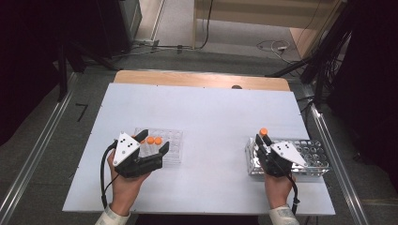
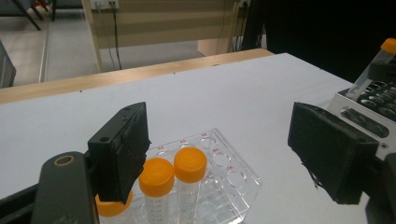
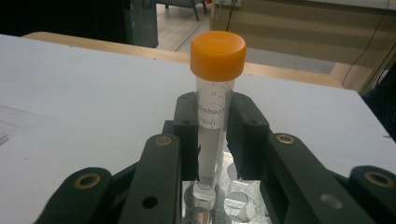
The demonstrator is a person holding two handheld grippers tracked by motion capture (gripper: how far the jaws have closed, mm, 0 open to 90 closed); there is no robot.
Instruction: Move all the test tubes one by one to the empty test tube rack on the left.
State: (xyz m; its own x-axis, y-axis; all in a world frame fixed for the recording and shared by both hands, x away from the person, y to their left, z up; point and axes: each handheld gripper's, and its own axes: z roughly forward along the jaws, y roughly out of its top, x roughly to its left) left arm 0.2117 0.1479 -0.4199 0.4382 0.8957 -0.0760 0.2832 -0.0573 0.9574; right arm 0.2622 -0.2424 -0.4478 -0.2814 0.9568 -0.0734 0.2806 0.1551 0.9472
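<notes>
**Orange-capped tube gripped above the metal rack**

Orange-capped clear plastic tube [image 3: 215, 100] is clamped upright between the jaws of the right hand-held gripper [image 3: 213, 135], its pointed tip just over a hole of the perforated metal rack [image 1: 307, 154] at the right of the white desk [image 1: 211, 117]. The pads press on the graduated wall below the cap; the cap stands free above them.

The left hand-held gripper [image 2: 219, 154] is open and holds nothing, poised over the clear plastic tube rack [image 2: 224, 177] at the left of the desk, where three more orange-capped tubes [image 2: 173, 186] stand side by side.

Assessment: the step in hand appears to be a transfer of the gripped tube between the two racks; whether it is going into or coming out of the metal rack cannot be told.

Recommended practice: keep the tube vertical and travel straight along the axis of the hole, so that the tip does not catch the rim. Grip pressure should stay steady; a smooth tube wall may slip. The left hand-held gripper could steady the clear rack on arrival.
</notes>
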